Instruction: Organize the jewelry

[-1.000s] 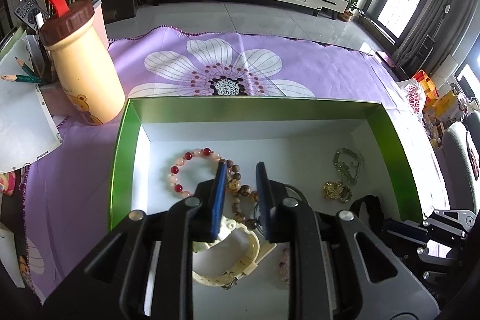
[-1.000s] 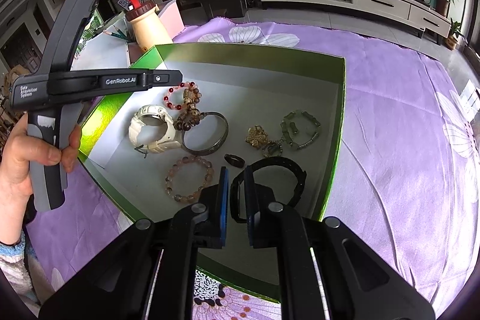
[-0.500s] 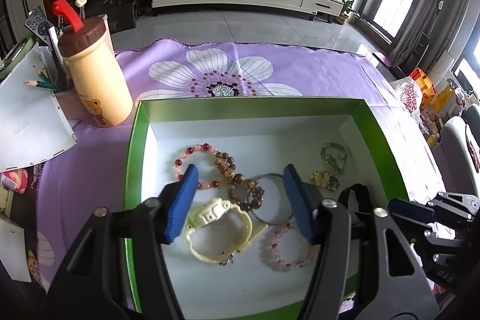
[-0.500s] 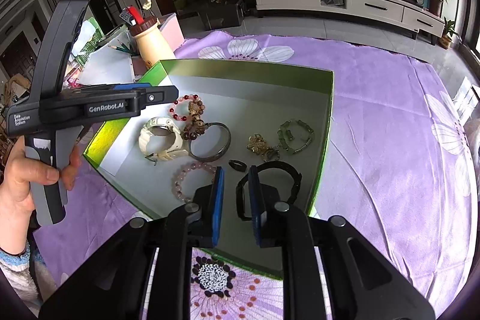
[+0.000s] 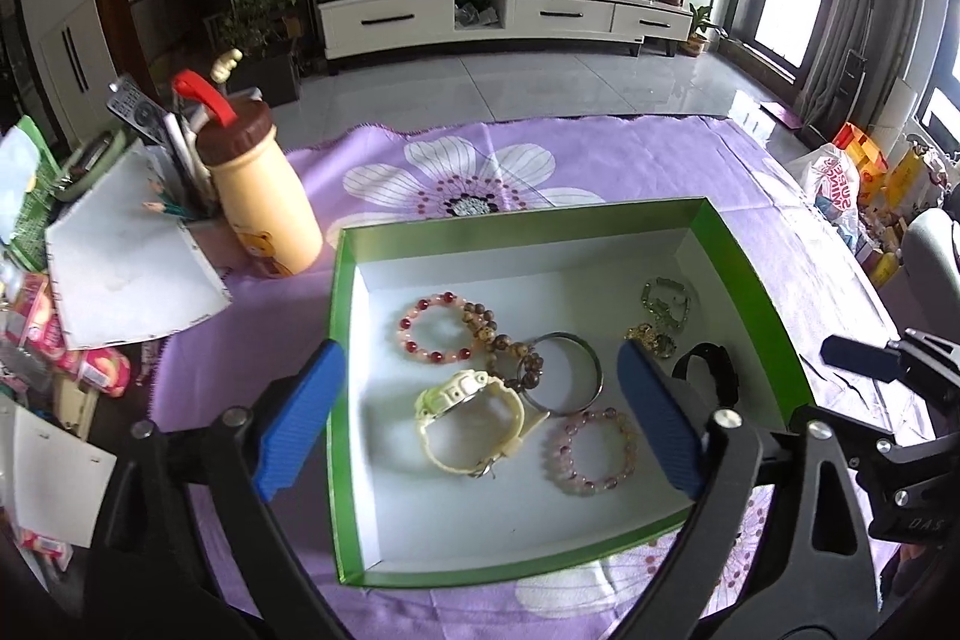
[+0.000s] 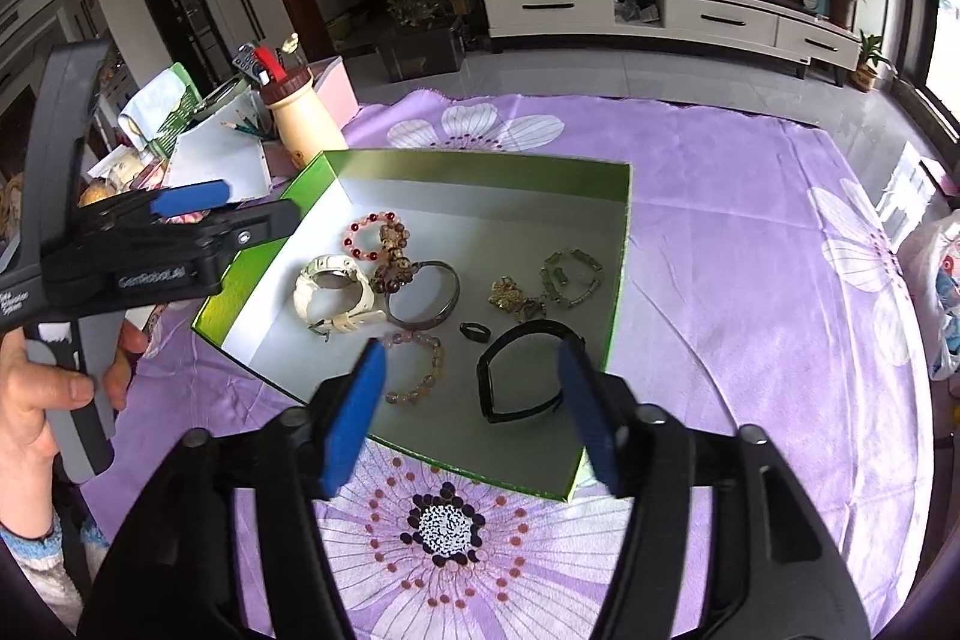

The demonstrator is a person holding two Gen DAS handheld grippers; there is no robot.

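Note:
A green box (image 5: 339, 340) (image 6: 621, 244) with a white floor sits on the purple flowered cloth. It holds a cream watch (image 5: 468, 421) (image 6: 333, 292), a red bead bracelet (image 5: 432, 328) (image 6: 366, 235), a brown bead bracelet (image 5: 504, 346), a metal bangle (image 5: 567, 373) (image 6: 423, 295), a pink bead bracelet (image 5: 591, 451) (image 6: 417, 367), a black band (image 5: 708, 376) (image 6: 519, 370), a gold piece (image 5: 651, 340) (image 6: 507, 295) and a green chain (image 5: 663, 298) (image 6: 570, 277). My left gripper (image 5: 480, 427) is open and empty above the box. My right gripper (image 6: 480, 418) is open and empty above the box's near edge.
A cream bottle with a brown cap (image 5: 258, 196) (image 6: 300, 115) stands left of the box beside papers (image 5: 120, 268) and a pen holder. Snack packets (image 5: 48, 340) lie at the far left. The cloth (image 6: 750, 310) stretches to the right.
Both grippers have risen and pulled back from the box. The right gripper's jaws went from shut to wide open. The left gripper's jaws opened wider.

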